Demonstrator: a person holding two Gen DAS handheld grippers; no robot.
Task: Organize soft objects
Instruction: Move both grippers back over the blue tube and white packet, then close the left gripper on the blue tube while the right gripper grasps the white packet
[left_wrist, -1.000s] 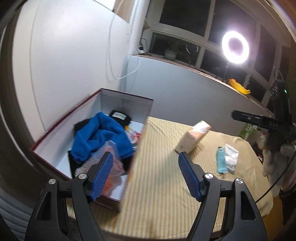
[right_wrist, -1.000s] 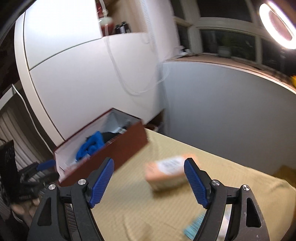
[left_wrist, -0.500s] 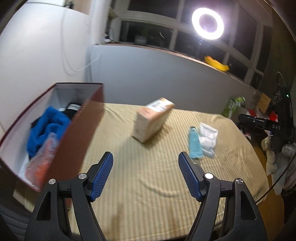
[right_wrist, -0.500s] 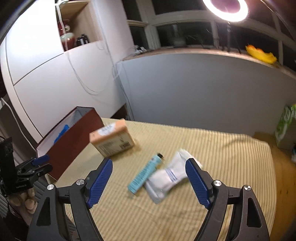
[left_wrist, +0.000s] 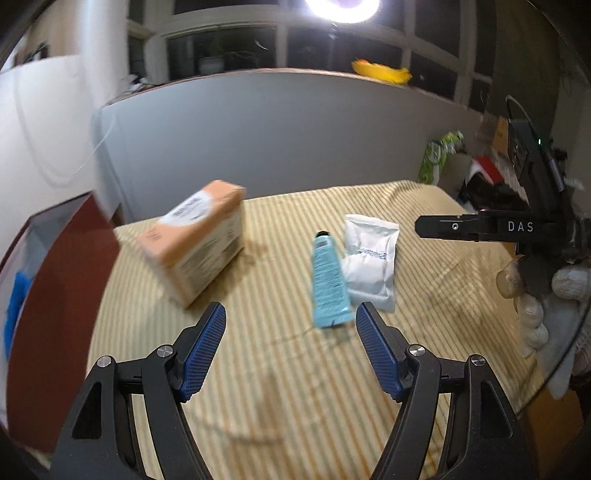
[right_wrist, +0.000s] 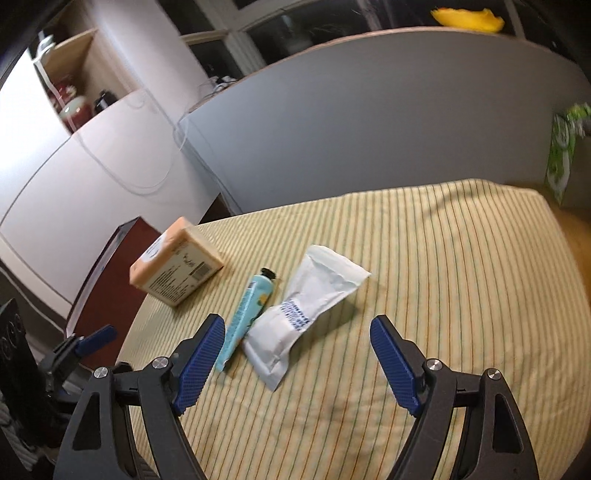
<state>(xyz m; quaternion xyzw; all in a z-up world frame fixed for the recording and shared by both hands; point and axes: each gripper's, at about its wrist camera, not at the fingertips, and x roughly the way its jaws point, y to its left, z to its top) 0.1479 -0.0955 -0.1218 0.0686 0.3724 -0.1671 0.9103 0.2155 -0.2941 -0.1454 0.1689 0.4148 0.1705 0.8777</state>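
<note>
A white soft pack lies on the striped yellow cloth next to a light blue tube. An orange box sits left of them. My left gripper is open and empty, just short of the tube. My right gripper is open and empty, just short of the white pack; it also shows in the left wrist view at the right.
A dark red storage box stands at the cloth's left end, with blue fabric inside. A grey wall panel runs behind the bed. A green and white pack stands at the far right corner.
Both views have swung right, away from the red box and toward the tube and white pack, and both grippers have come closer to them. Both stay open.
</note>
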